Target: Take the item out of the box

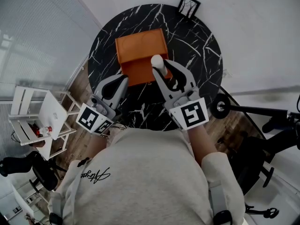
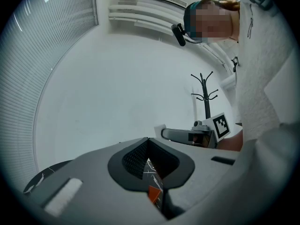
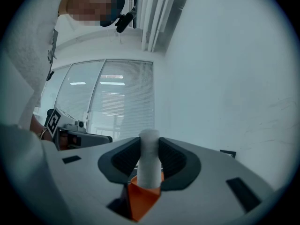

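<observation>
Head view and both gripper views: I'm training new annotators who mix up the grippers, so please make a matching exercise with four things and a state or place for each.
Things:
1. right gripper
2. left gripper
3. orange box
4. small black frame

States or places:
A. at the far rim of the black table
B. jaws together, nothing between them
C. clamped on the white cylinder
D. on the black table, just ahead of both grippers

Pairs: 1-C, 2-B, 3-D, 4-A.
</observation>
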